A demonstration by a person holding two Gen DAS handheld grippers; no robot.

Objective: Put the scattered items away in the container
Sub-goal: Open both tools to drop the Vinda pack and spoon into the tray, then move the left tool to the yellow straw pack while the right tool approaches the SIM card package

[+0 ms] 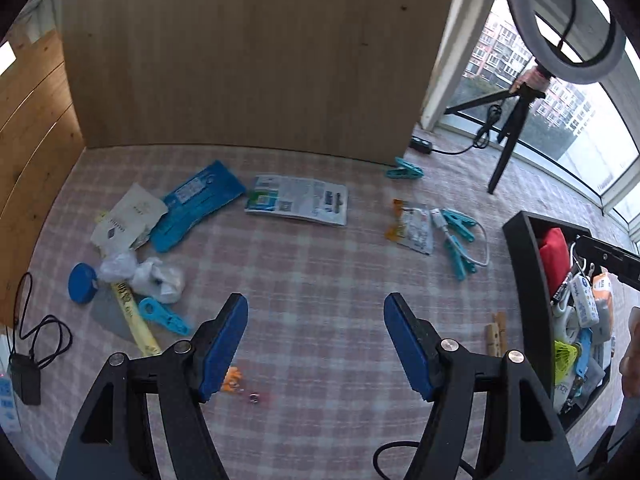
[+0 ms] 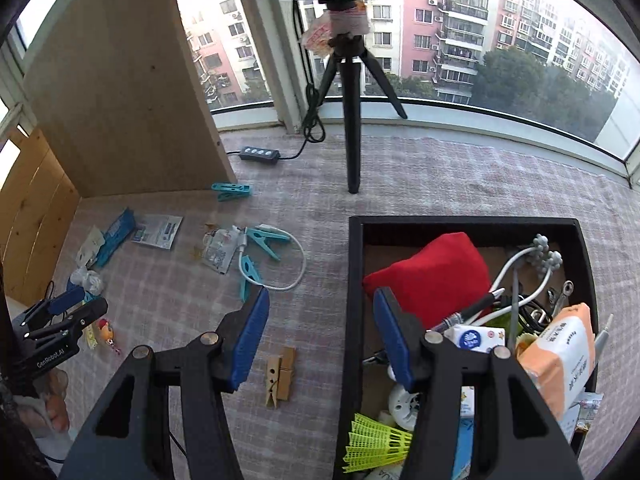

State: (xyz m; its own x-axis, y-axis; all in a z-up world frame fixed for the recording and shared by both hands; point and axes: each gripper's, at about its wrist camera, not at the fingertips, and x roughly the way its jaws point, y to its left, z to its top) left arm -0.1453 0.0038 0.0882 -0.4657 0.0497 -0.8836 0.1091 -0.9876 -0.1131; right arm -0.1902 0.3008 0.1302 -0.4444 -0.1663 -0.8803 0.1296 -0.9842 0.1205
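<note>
Scattered items lie on the checked cloth: a blue pack point(image 1: 200, 204), a printed packet point(image 1: 298, 200), a sachet point(image 1: 412, 228), teal clothespins point(image 1: 460, 240) tangled with a white cable point(image 2: 296, 264), and two wooden clothespins point(image 2: 280, 376). The black container point(image 2: 356, 280) at the right holds a red pouch point(image 2: 432, 276), an orange tissue pack point(image 2: 560, 356), a yellow shuttlecock point(image 2: 376, 440) and more. My left gripper point(image 1: 316, 320) is open and empty above the cloth, with a small orange charm point(image 1: 232, 378) just under its left finger. My right gripper point(image 2: 320, 308) is open and empty, straddling the container's left wall.
A wooden board point(image 1: 248, 52) stands upright at the back. A ring light tripod point(image 2: 352, 120) and power strip point(image 2: 258, 154) are near the window. At far left lie white bags point(image 1: 140, 272), a blue tape roll point(image 1: 82, 282), a yellow tube point(image 1: 136, 324) and a black charger point(image 1: 26, 376).
</note>
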